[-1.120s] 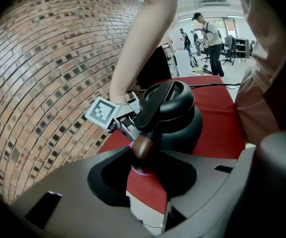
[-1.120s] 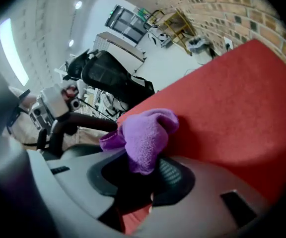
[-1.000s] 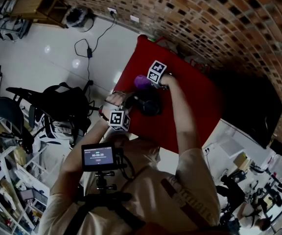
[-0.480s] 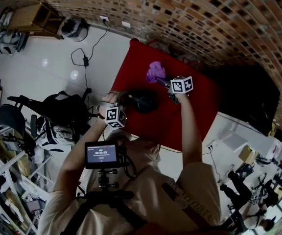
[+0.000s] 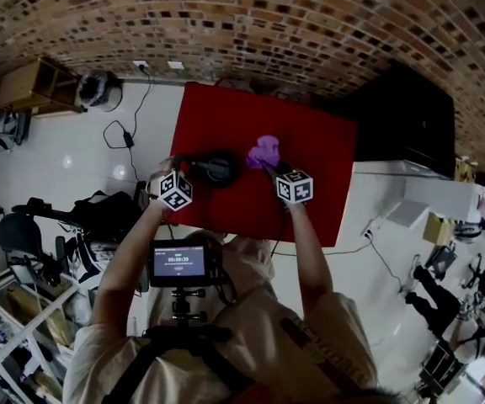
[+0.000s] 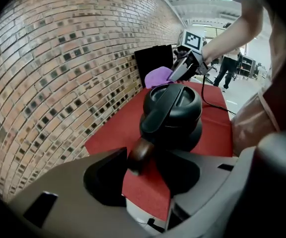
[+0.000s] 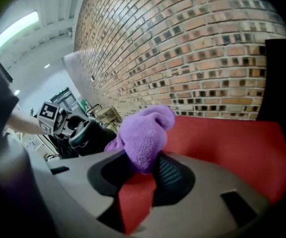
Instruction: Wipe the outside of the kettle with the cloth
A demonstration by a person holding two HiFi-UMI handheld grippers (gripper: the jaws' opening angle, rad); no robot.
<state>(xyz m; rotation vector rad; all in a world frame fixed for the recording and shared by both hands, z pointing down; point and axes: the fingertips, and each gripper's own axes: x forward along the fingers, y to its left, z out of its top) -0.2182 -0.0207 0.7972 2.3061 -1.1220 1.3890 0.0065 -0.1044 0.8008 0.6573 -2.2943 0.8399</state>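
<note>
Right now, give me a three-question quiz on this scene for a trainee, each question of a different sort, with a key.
1. Pick one: the right hand-held gripper is shut on A) a sponge, B) a cloth, C) a cup.
2. True or false: the kettle lies on its side on the floor.
3. Fill in: the kettle's brown handle end sits between the jaws of the ___ hand-held gripper.
Key: 1 B. 2 False: it stands upright on the red table. 3 Left: the left hand-held gripper's jaws have just been opening and do not clamp it.
</note>
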